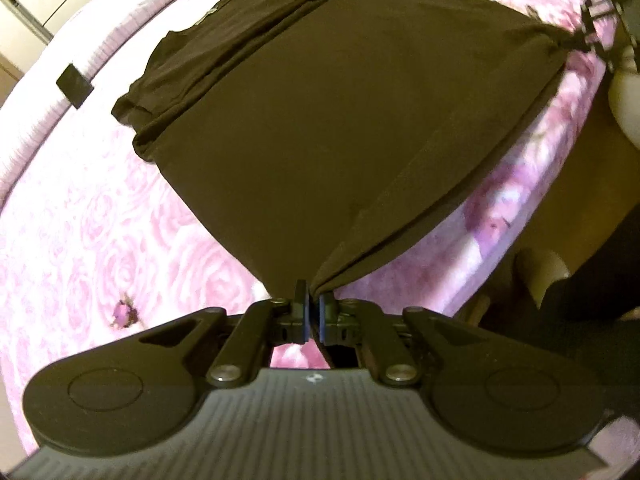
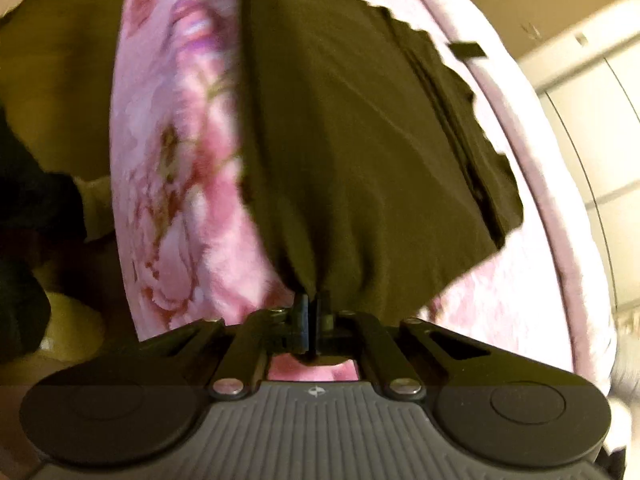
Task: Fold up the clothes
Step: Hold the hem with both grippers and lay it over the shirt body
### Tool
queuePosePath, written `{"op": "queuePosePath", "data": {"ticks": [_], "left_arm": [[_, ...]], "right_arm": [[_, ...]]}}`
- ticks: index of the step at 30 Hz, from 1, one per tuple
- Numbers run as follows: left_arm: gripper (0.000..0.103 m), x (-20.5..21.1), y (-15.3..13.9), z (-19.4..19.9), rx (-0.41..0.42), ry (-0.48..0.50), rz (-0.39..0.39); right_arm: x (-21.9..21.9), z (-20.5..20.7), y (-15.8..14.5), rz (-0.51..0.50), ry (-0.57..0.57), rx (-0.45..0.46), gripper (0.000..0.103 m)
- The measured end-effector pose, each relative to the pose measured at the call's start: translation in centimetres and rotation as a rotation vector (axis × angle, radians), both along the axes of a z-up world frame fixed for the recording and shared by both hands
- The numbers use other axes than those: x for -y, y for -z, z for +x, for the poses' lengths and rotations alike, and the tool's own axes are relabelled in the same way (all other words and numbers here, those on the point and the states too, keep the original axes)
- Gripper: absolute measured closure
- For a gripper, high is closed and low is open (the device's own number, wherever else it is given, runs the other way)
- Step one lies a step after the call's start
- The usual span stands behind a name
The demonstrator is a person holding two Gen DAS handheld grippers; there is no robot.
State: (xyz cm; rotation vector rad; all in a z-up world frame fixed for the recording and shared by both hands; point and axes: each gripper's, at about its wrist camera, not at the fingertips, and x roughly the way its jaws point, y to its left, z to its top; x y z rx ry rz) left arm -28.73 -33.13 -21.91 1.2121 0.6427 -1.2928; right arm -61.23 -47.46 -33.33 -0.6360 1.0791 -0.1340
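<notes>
1. Left wrist view: one dark garment [image 1: 320, 120] lies spread on a bed [image 1: 80, 220] covered in a pink rose-patterned blanket. Its near corner is gathered into a point at the left hand-held gripper [image 1: 313, 300].
2. The garment's long axis runs from that near corner away toward the top left of the view, where a folded-over layer with a seam line ends in a ragged edge near the far side of the bed.
3. The left hand-held gripper is closed tight on the near corner of the cloth; the fabric fans out from between its pads.
4. At the top right of the left wrist view, another corner of the same garment is pulled to a point at the right hand-held gripper [image 1: 596, 20], which looks small and blurred there.
5. Right wrist view: the same dark garment [image 2: 340, 140] stretches away from the right hand-held gripper [image 2: 313, 300] toward the top of the view, with a folded layer along its right edge.
6. The right hand-held gripper is clamped on a bunched corner of the cloth, which puckers into pleats just above the pads.
7. Count: one garment, two hand-held grippers, each holding one corner.
8. One small dark rectangular object [image 1: 75, 85] lies on the bed beyond the garment, apart from it; it also shows in the right wrist view [image 2: 466, 49].
9. Pale cupboard doors [image 2: 580, 80] stand beyond the bed.
</notes>
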Motion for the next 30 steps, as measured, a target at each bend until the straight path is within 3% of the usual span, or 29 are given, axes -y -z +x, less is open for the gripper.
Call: {"op": "queuePosePath", "data": {"ticks": [6, 19, 23, 30], "left_arm": [[0.101, -1.5, -3.0, -2.2, 0.006, 0.066, 0.027], [0.102, -5.3, -8.8, -5.4, -0.086, 0.025, 0.071], [0.101, -2.4, -10.4, -2.1, -0.059, 0.004, 0.015], [0.101, 9.9, -11.9, 9.5, -0.005, 0.036, -0.122]], "right_arm": [[1.2, -1.7, -5.7, 0.047, 0.056, 0.034, 0.103], [-1.6, -5.5, -14.2, 0.166, 0.007, -0.050, 0.103], [0.7, -3.7, -16.9, 0.140, 0.027, -0.017, 0.103], [12.0, 7.2, -20.1, 0.013, 0.083, 0.073, 0.103]]}}
